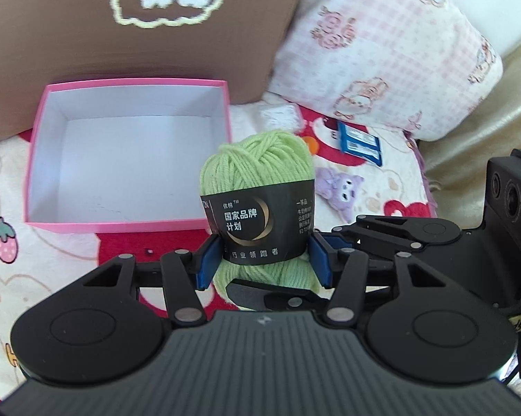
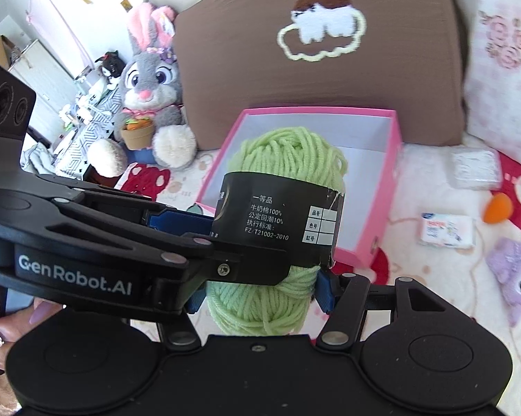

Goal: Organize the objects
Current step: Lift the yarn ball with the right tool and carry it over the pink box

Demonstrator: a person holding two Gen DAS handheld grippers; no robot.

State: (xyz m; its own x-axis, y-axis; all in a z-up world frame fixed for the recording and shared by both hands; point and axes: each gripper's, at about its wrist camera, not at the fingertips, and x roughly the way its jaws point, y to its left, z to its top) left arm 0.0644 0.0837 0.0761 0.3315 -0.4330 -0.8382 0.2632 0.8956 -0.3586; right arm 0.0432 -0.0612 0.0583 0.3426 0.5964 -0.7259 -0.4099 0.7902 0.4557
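Bed surface: cartoon-print blanket [image 1: 52, 277], brown cushion [image 2: 312, 86] and checked pillow [image 1: 381, 62] behind an open pink box [image 1: 128, 156]. Both the left gripper [image 1: 263, 260] and right gripper [image 2: 260, 287] pinch the green yarn ball [image 1: 257, 187], held upright beside the box.

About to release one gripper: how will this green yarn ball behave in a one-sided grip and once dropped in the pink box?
The green yarn ball looks soft, so it probably squashes rather than slips. Its glossy paper band may slide under the left gripper. Rounded ends suggest it could roll inside the pink box.
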